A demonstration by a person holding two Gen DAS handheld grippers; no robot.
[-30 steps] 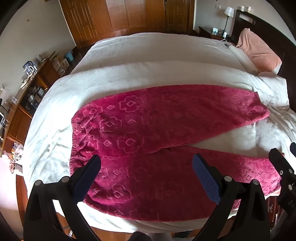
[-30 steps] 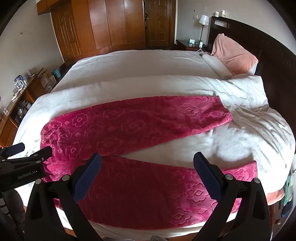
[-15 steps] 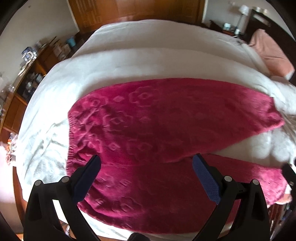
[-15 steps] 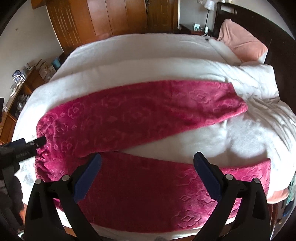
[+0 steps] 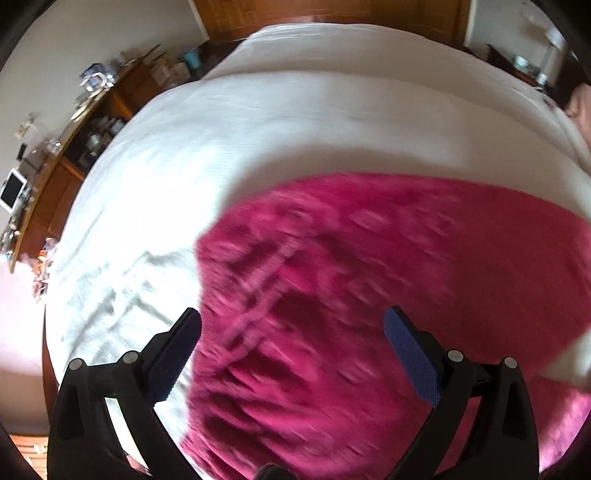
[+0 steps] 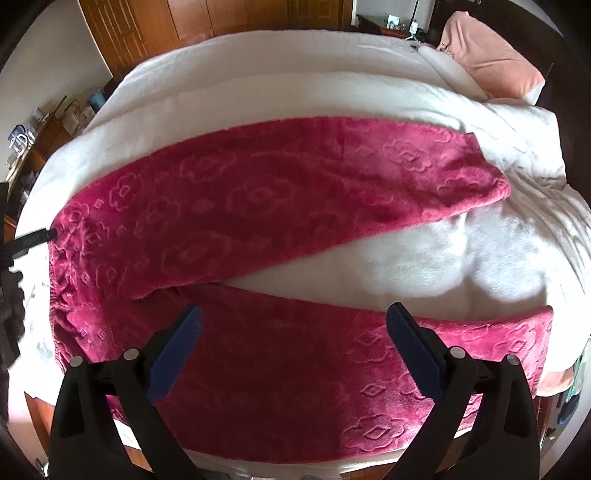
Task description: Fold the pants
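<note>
Change since earlier: both grippers sit lower and closer over the pants than a second ago; the left wrist view has swung toward the waistband and is now motion-blurred.
Pants: magenta fleece pants (image 6: 258, 206) with embossed flower shapes lie flat on the white blanket-covered bed (image 6: 424, 258), waistband to the left, two legs spread in a V toward the right.
Far leg: ends near the rumpled blanket below the salmon-pink pillow (image 6: 491, 55).
Near leg: runs along the bed's front edge.
Left gripper (image 5: 291, 350): jaws spread wide, holding nothing, hovering over the waistband end of the pants (image 5: 369, 295).
Right gripper (image 6: 293, 339): jaws spread wide, empty, above the near leg just right of the crotch.
Surroundings: wooden wardrobe doors (image 6: 207, 18) behind the bed; cluttered wooden sideboard (image 5: 70, 147) to the left.
</note>
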